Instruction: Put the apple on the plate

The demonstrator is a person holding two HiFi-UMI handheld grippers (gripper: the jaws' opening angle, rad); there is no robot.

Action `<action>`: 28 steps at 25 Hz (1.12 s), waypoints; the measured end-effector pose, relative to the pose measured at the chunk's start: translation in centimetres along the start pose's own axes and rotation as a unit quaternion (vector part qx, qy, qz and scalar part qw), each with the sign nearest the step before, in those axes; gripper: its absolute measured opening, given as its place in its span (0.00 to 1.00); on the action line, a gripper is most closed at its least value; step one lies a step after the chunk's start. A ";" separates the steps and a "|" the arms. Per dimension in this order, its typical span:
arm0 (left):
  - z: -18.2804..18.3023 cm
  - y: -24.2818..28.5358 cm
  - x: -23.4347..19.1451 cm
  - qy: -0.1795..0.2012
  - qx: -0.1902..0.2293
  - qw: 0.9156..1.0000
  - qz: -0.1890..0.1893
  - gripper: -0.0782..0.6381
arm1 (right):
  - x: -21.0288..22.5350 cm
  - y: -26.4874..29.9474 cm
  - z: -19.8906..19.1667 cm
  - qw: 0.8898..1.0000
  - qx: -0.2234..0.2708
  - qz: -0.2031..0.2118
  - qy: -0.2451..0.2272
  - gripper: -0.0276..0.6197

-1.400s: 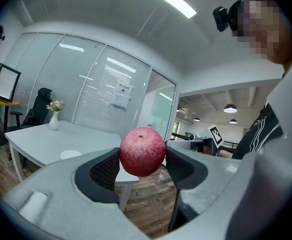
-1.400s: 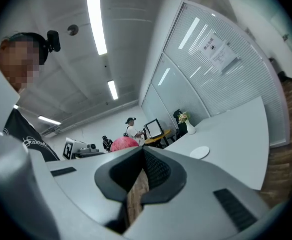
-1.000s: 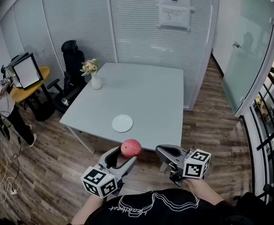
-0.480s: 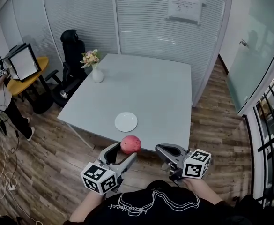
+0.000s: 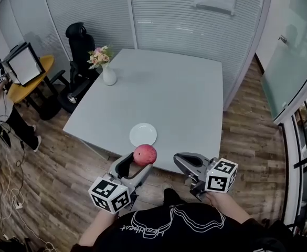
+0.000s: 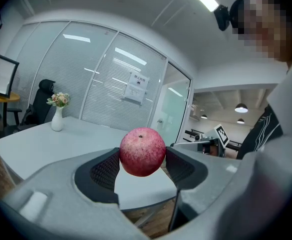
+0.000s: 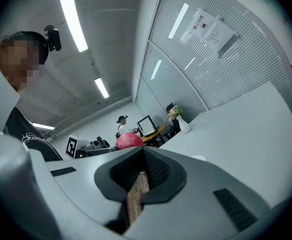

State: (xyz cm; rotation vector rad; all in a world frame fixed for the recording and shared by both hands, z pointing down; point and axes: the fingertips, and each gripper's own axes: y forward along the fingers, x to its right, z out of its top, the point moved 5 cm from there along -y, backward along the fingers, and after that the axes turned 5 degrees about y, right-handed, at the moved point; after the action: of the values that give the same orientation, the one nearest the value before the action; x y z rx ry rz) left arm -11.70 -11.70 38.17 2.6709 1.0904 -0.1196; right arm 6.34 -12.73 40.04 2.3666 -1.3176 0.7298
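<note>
The left gripper (image 5: 137, 166) is clamped on the apple (image 5: 145, 154), its two ribbed pads pressing the fruit's sides at about its widest part, jaws spread only as far as the fruit forces them; the stem end faces up, which suits a flat set-down. It holds the apple in the air near the table's (image 5: 179, 98) front edge, just short of the white plate (image 5: 143, 134), probably on the way to it. The right gripper (image 5: 180, 158) hangs beside it, jaws brought together on nothing, apparently kept out of the way.
</note>
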 end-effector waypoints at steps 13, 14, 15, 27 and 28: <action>0.1 6.6 -6.6 0.004 -0.032 0.999 0.041 0.52 | 6.8 5.1 3.0 0.999 -0.044 0.007 0.018 0.06; 0.1 7.1 -7.1 0.004 -0.035 0.998 0.043 0.52 | 7.3 5.5 3.2 0.999 -0.046 0.006 0.019 0.06; 0.0 7.5 -7.5 0.003 -0.037 0.998 0.045 0.52 | 7.7 5.8 3.3 0.999 -0.049 0.004 0.019 0.06; -3.0 11.5 -13.0 -0.001 -0.075 0.994 0.075 0.52 | 11.9 8.7 2.9 0.996 -0.078 -0.009 0.037 0.06; -3.4 11.8 -13.4 0.000 -0.079 0.994 0.077 0.52 | 12.2 8.8 2.8 0.996 -0.078 -0.009 0.039 0.06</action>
State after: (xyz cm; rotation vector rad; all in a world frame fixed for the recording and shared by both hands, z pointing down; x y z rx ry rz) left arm -13.13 -27.95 46.07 2.5995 0.8502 -0.0036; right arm 4.92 -27.07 45.18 2.2032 -1.2721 0.6809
